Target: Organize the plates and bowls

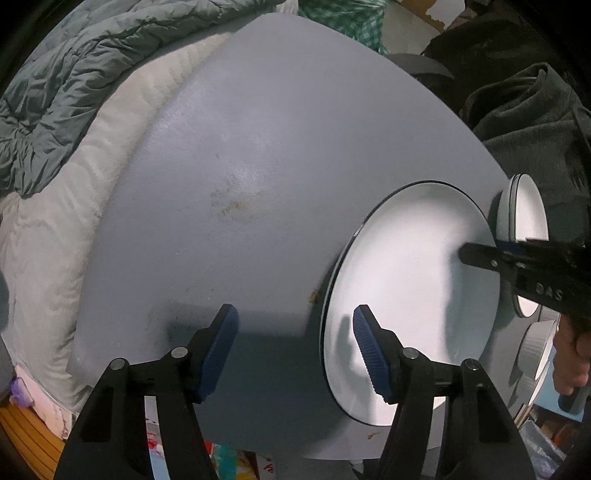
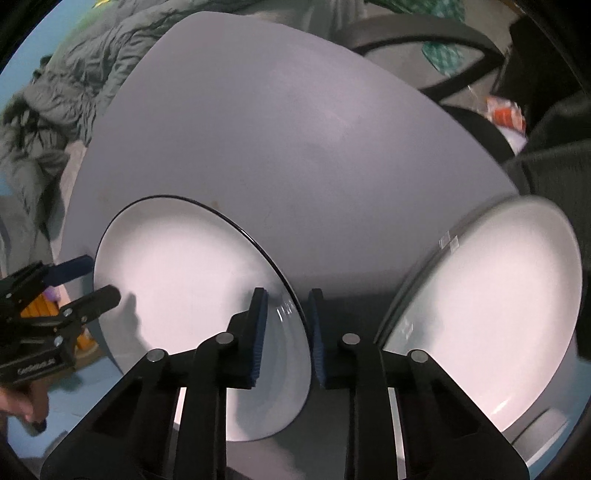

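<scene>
A white plate with a dark rim (image 1: 406, 295) lies on the grey table (image 1: 258, 166); it also shows in the right wrist view (image 2: 184, 288). My left gripper (image 1: 295, 350) is open and straddles the plate's near edge. My right gripper (image 2: 286, 332) has its jaws on either side of the plate's rim with a narrow gap, and its finger reaches over the plate in the left wrist view (image 1: 491, 260). A second white plate (image 2: 491, 314) sits to the right, seen also in the left wrist view (image 1: 526, 221). A ribbed bowl (image 1: 535, 350) shows at the right edge.
A grey-green quilt (image 1: 55, 92) and white blanket (image 1: 74, 221) lie beyond the table's left edge. Dark clothing (image 1: 535, 129) and a chair (image 2: 424, 33) sit at the far right. The table has brownish stains (image 1: 232, 203).
</scene>
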### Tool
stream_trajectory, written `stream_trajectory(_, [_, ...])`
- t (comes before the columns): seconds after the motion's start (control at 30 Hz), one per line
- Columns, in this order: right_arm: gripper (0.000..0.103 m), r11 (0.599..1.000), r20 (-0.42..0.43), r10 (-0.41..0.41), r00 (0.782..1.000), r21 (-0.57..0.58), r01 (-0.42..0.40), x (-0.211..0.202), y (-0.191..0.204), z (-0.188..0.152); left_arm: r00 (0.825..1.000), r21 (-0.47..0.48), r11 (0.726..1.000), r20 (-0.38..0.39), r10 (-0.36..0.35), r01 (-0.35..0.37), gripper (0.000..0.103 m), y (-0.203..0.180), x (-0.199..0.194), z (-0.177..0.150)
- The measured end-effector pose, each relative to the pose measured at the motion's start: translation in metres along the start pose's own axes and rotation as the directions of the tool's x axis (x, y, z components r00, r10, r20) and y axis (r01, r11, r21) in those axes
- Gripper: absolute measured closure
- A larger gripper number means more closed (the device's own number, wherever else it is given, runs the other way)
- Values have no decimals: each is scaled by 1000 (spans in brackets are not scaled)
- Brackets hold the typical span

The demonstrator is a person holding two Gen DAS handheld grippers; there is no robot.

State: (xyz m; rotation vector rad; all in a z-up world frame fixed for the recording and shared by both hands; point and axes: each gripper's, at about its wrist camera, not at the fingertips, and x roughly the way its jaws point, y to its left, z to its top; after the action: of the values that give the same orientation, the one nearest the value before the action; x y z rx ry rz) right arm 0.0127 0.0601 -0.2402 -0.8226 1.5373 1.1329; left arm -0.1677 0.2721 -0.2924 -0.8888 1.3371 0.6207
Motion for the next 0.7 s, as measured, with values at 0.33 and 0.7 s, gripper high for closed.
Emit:
stream_trajectory(0.33, [92,956,84,111,990,265,-129,2,-15,-66,1000,68,998,-26,-13,15,48,-7,3,-1])
stream_trajectory(0.7, [94,905,132,176,975,368,-214,7,-26,-87,999,144,990,-37,-4,10,62,-11,6,-8])
